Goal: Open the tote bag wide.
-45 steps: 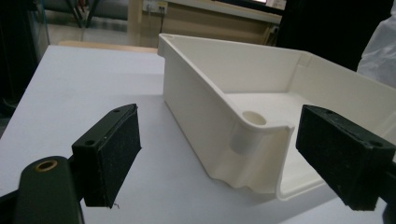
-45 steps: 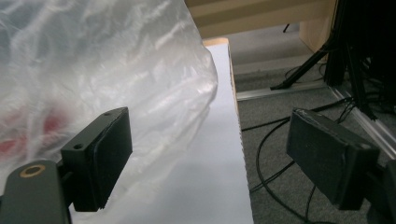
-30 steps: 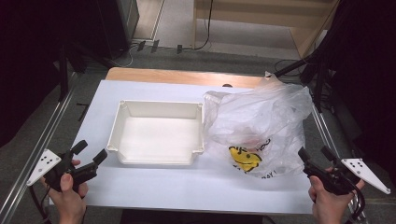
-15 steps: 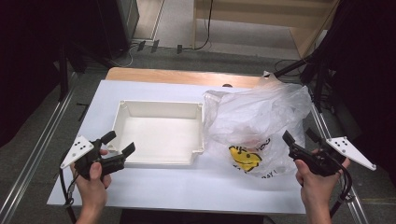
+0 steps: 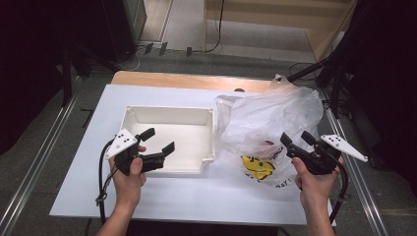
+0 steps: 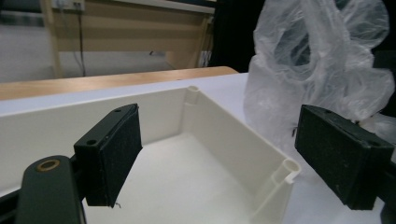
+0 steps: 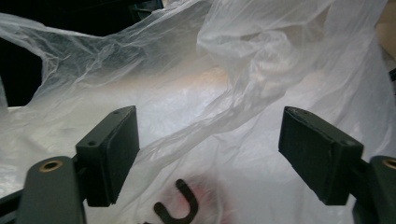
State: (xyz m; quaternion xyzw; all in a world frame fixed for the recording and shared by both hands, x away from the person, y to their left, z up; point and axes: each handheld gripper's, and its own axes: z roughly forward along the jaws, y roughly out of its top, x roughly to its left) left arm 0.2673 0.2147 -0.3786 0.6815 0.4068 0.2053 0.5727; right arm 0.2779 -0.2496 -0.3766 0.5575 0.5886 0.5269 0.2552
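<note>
Looking down from the high view, the plastic bag (image 5: 268, 132) sits crumpled on the white table (image 5: 88, 182), just beside the right wall of the cream tray (image 5: 169, 140). The right gripper (image 5: 294, 139) hangs at the bag's near right flank, jaws apart and lately easing inward, with no film pinched between them; its tips sit at the bag's surface, though contact cannot be told. The left gripper (image 5: 158, 138) hovers over the tray's near left corner, well apart from the bag, jaws spread and empty. Bare table lies on the near side of the bag and left of the tray; the bag's right side reaches the table edge.

In the left gripper view, the left gripper (image 6: 219, 156) frames the tray's (image 6: 233, 140) hollow between its wide pads, and the bag (image 6: 322, 70) stands beyond the tray's far corner, close against its wall.

In the right gripper view, the right gripper (image 7: 210, 154) faces the bag (image 7: 224, 70) head on; wrinkled film spans the open gap between the pads, and a black printed mark (image 7: 175, 205) shows low on it.
</note>
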